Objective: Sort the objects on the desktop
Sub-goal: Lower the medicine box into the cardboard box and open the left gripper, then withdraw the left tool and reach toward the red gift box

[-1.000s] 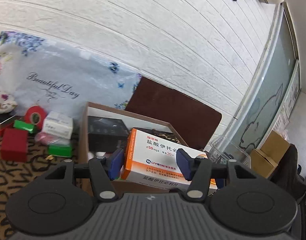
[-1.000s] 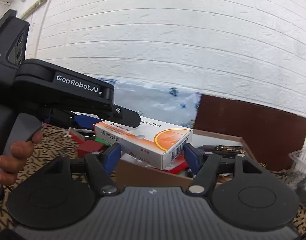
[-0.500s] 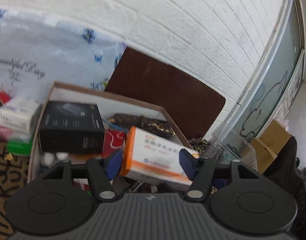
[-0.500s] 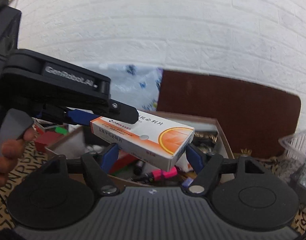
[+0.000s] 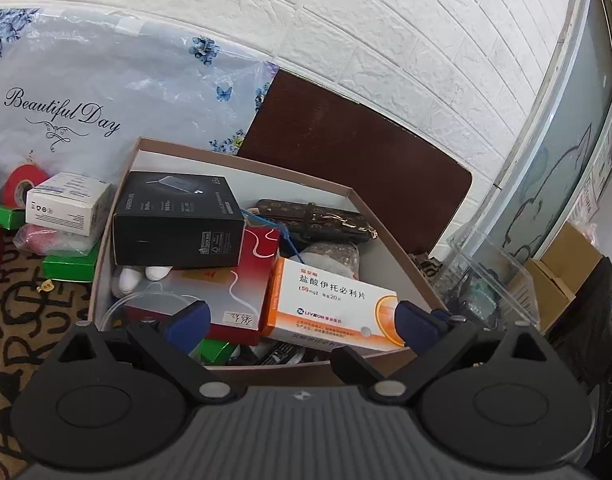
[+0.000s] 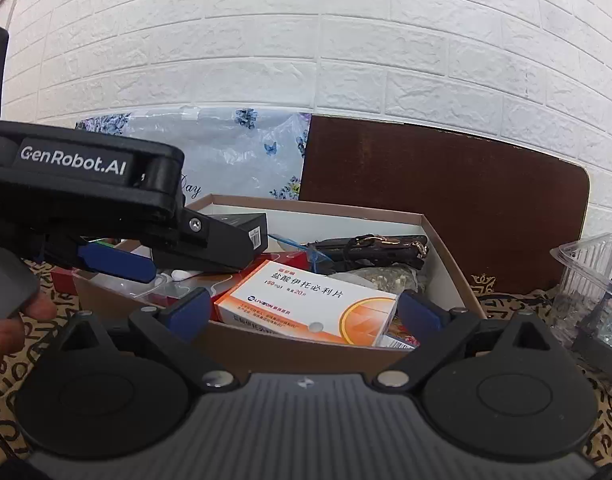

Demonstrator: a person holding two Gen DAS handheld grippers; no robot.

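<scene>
An orange-and-white medicine box (image 5: 329, 306) lies inside the brown cardboard box (image 5: 242, 160), at its front right, on top of other items. It also shows in the right wrist view (image 6: 309, 304). My left gripper (image 5: 302, 324) is open, its blue pads wide apart on either side of the medicine box and not touching it. From the right wrist view the left gripper (image 6: 118, 256) hangs over the box's left part. My right gripper (image 6: 302, 314) is open and empty just in front of the cardboard box (image 6: 441, 248).
The cardboard box holds a black carton (image 5: 178, 220), a red packet (image 5: 250, 276), a patterned brown pouch (image 5: 313, 220). Left of it lie a white carton (image 5: 66, 208), green boxes (image 5: 70, 266), red tape (image 5: 20, 184). A clear plastic tray (image 6: 593, 272) stands right.
The left gripper carried the medicine box over the cardboard box, lowered it and opened; the box now rests inside. The right gripper stayed open and moved closer to the box.
</scene>
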